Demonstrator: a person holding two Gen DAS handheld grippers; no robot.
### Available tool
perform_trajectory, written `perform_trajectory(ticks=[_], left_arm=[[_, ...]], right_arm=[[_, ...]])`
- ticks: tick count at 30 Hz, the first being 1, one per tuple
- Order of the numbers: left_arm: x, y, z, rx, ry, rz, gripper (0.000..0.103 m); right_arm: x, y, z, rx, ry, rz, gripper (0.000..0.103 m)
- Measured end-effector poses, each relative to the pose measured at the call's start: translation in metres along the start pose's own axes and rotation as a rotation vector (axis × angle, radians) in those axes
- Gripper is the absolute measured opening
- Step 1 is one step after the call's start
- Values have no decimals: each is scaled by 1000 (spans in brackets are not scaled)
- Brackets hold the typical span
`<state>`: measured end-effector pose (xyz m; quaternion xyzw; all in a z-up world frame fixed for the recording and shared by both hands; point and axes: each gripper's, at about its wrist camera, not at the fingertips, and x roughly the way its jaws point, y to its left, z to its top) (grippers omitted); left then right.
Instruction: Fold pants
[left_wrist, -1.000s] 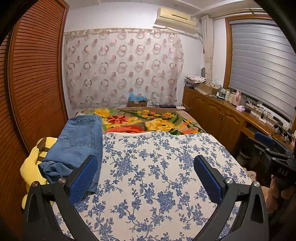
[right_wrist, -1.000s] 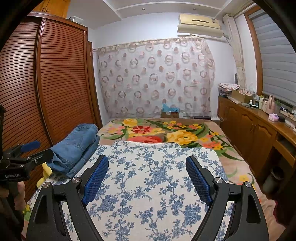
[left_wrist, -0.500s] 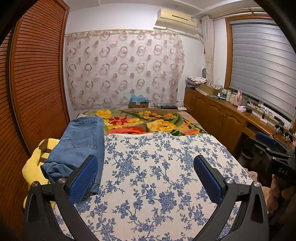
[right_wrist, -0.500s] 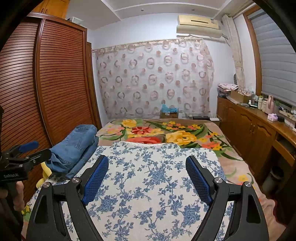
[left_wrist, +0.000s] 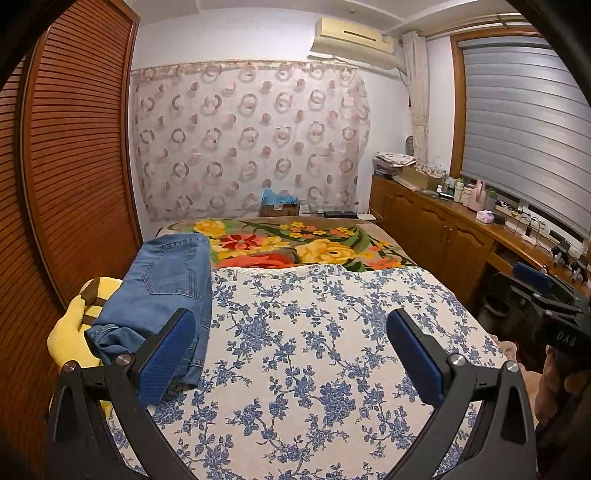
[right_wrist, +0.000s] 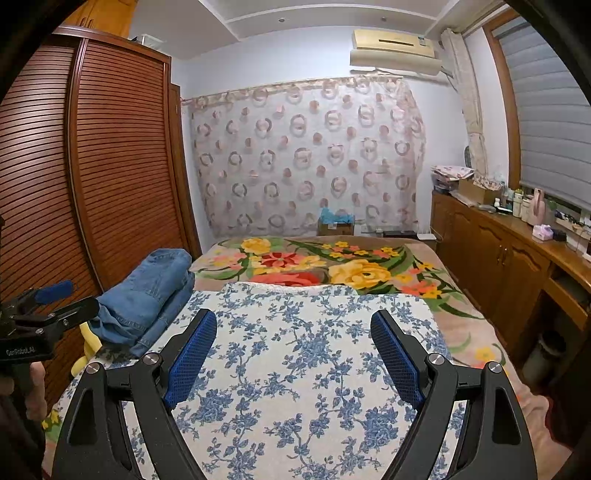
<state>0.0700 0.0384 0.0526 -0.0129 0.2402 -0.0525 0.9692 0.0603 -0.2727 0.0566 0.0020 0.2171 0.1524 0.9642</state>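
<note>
Folded blue jeans (left_wrist: 162, 291) lie at the left edge of the bed, partly on a yellow plush toy (left_wrist: 72, 325); they also show in the right wrist view (right_wrist: 147, 295). My left gripper (left_wrist: 288, 332) is open and empty, held above the blue-flowered sheet (left_wrist: 314, 350), its left finger just in front of the jeans. My right gripper (right_wrist: 293, 332) is open and empty above the same sheet (right_wrist: 295, 369), to the right of the jeans. Each gripper shows at the edge of the other's view.
A bright floral blanket (left_wrist: 295, 247) covers the far end of the bed. A slatted wooden wardrobe (right_wrist: 92, 166) stands along the left. A wooden cabinet counter (left_wrist: 461, 229) with bottles and boxes runs along the right under the window. A curtain hangs on the far wall.
Both grippers have drifted slightly; the view has risen and pulled back a little. The jeans have not moved and both grippers stay open.
</note>
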Motion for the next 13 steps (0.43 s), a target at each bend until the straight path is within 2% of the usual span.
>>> perform_trajectory(ticks=[13], left_arm=[[0, 1, 0, 1, 0, 0, 103]], right_arm=[[0, 0, 1, 1, -2, -3, 87]])
